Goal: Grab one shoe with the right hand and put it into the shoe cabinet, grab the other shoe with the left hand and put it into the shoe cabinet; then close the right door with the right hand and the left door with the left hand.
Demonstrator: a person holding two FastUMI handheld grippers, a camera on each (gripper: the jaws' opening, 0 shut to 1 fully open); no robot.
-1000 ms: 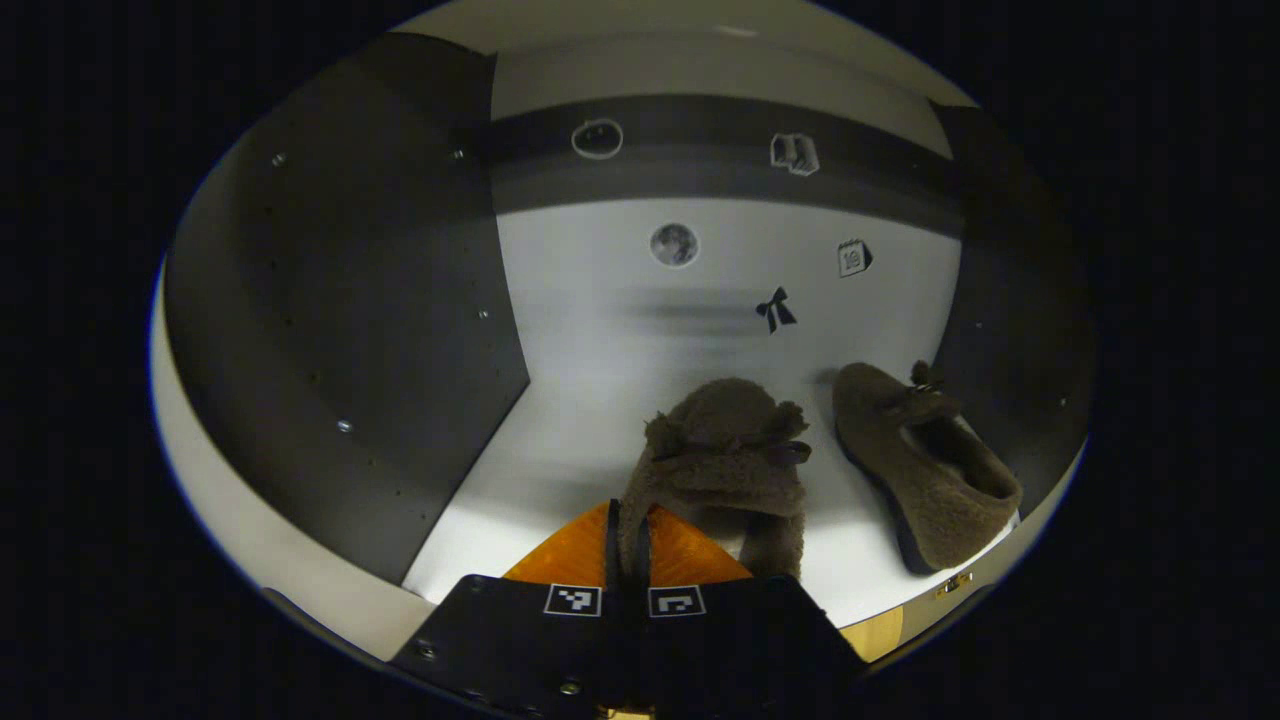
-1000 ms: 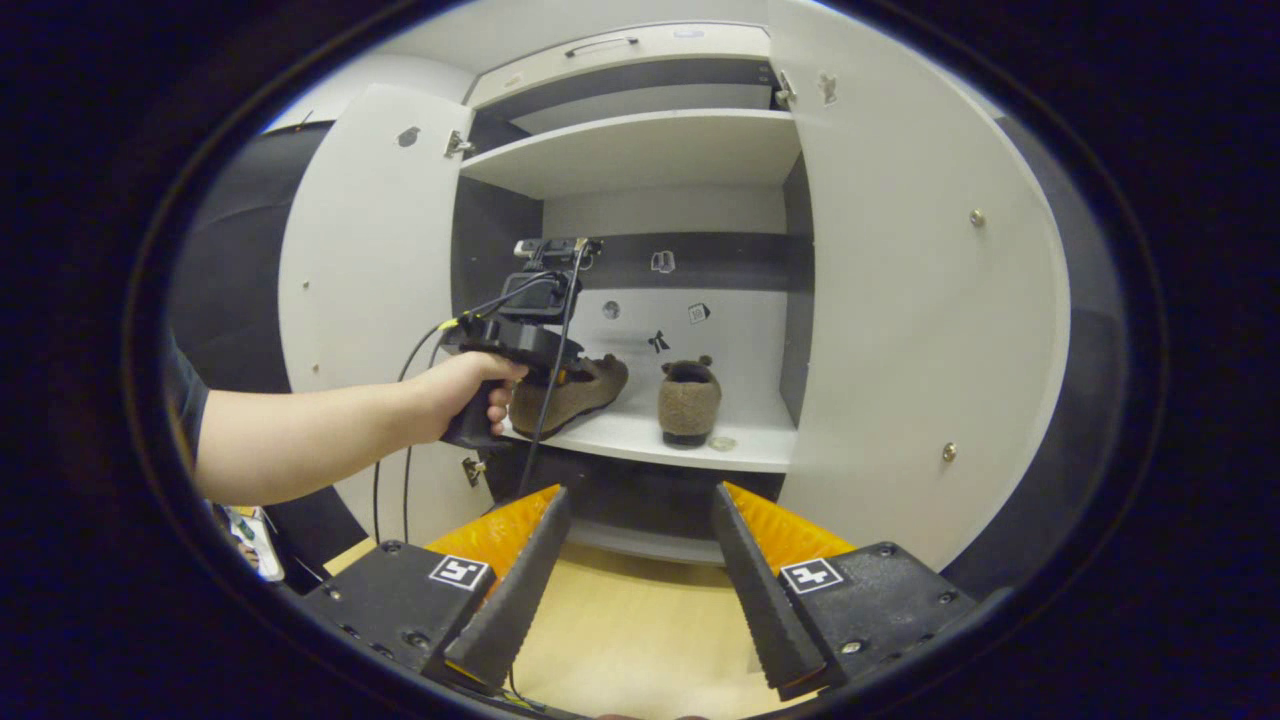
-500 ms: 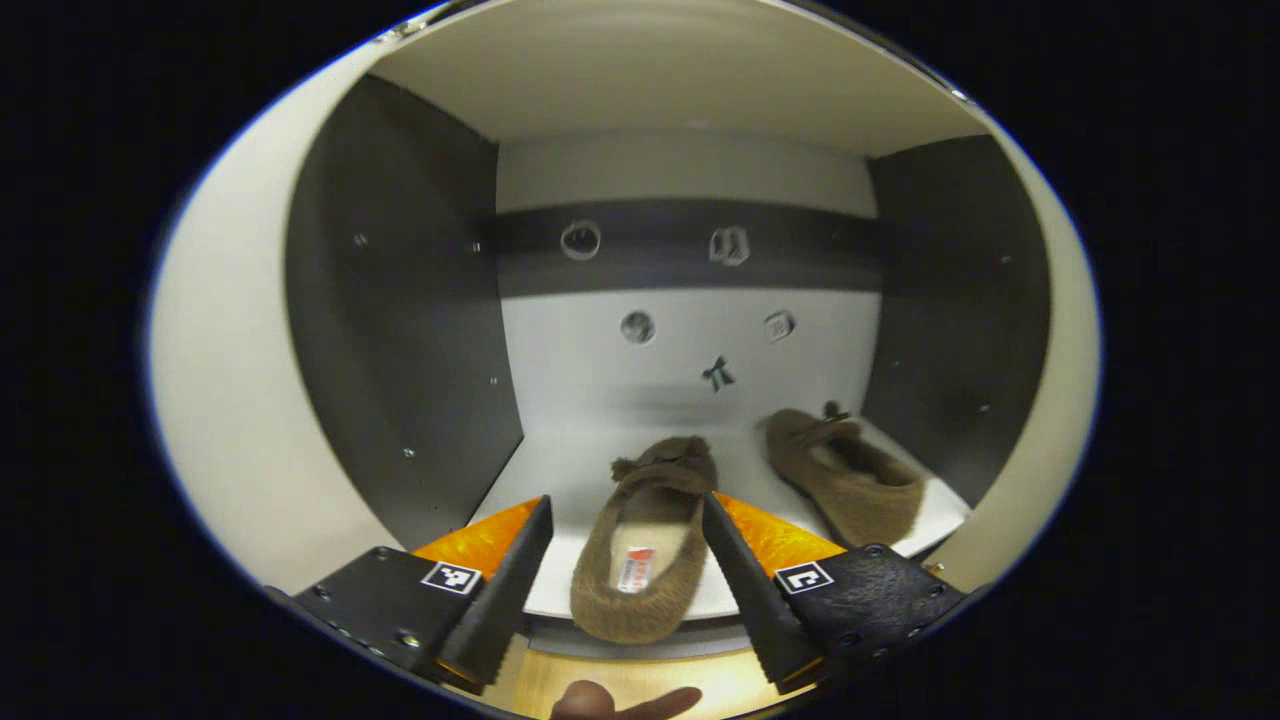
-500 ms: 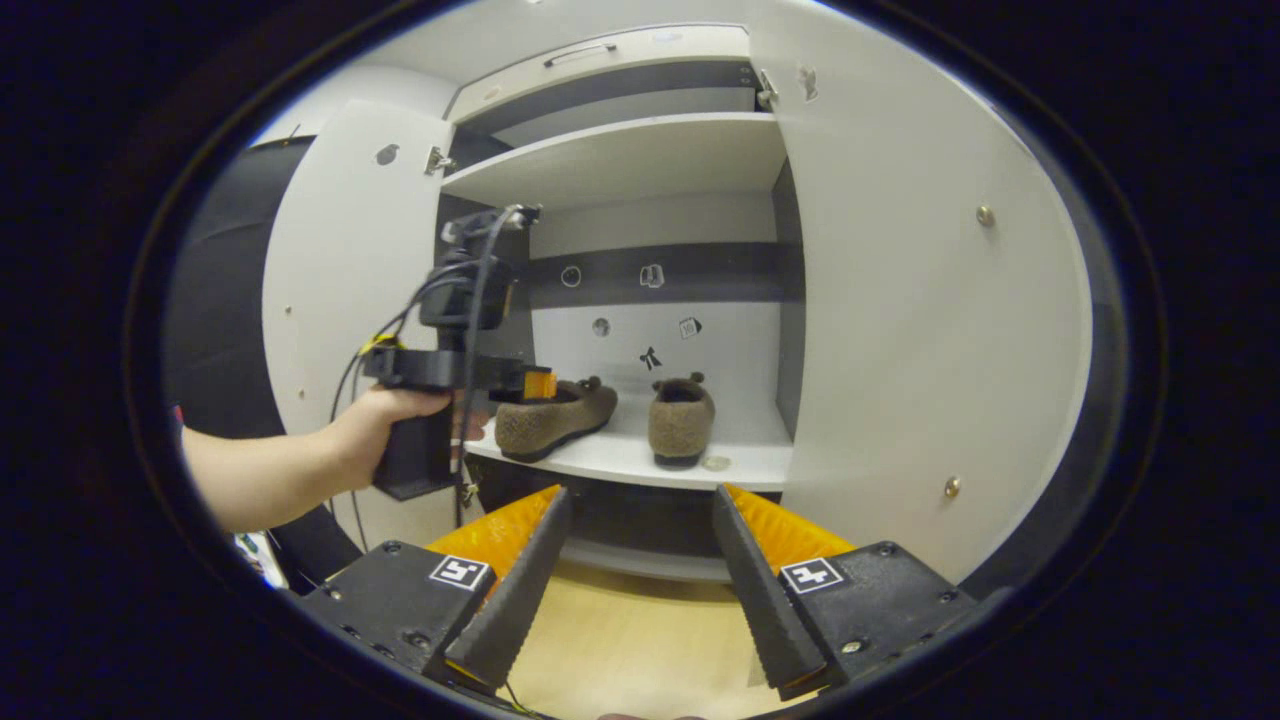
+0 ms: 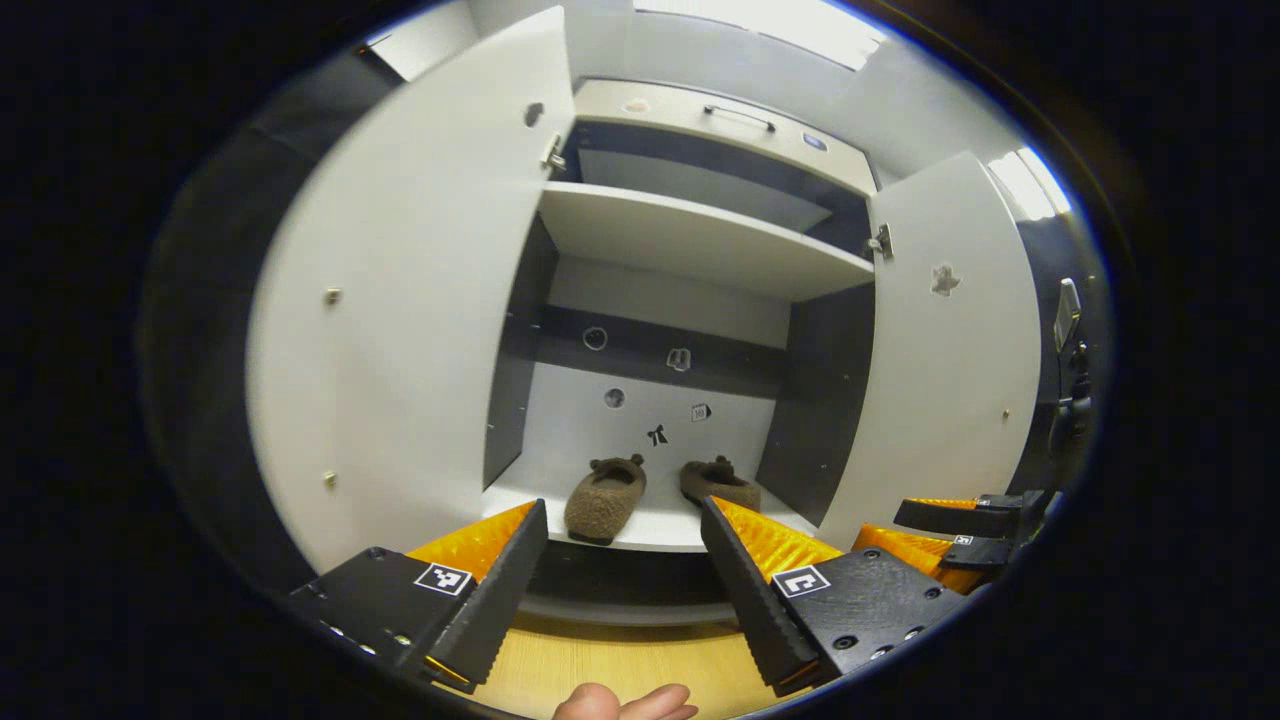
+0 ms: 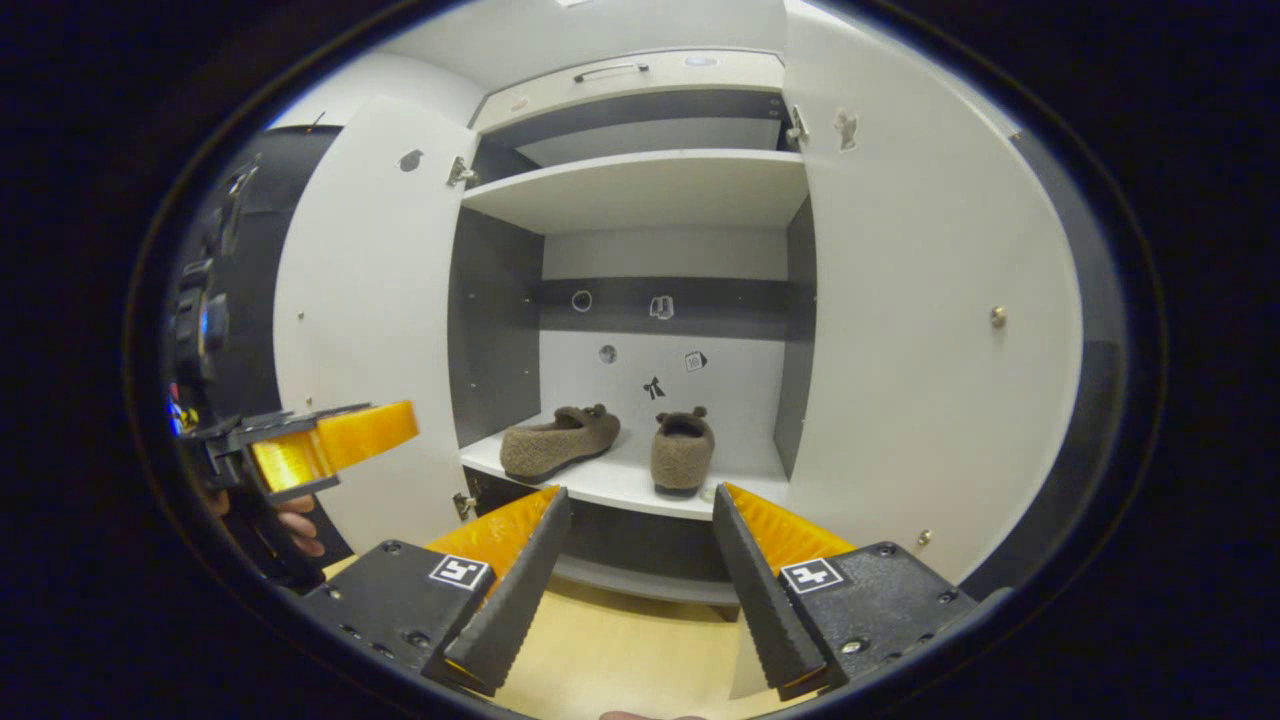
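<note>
Two brown fuzzy shoes stand side by side on the white cabinet shelf (image 5: 650,531): the left shoe (image 5: 605,497) and the right shoe (image 5: 722,483). In the right gripper view they are the left shoe (image 6: 558,440), lying at an angle, and the right shoe (image 6: 682,450), heel toward me. My left gripper (image 5: 622,505) is open and holds nothing, well back from the cabinet. My right gripper (image 6: 640,492) is open too, in front of the shelf (image 6: 610,485). Both doors stand wide open: left door (image 5: 400,330), right door (image 5: 955,360).
An upper shelf (image 6: 640,185) and a drawer with a handle (image 5: 740,118) sit above the shoes. Light wooden floor (image 6: 620,650) lies below the cabinet. The right gripper (image 5: 930,530) shows at the right edge, the left gripper (image 6: 330,445) at the far left. A thumb (image 5: 620,703) shows at the bottom.
My left gripper opened and let go of the left shoe, which now rests on the shelf, then drew back out of the cabinet. The right gripper has barely moved.
</note>
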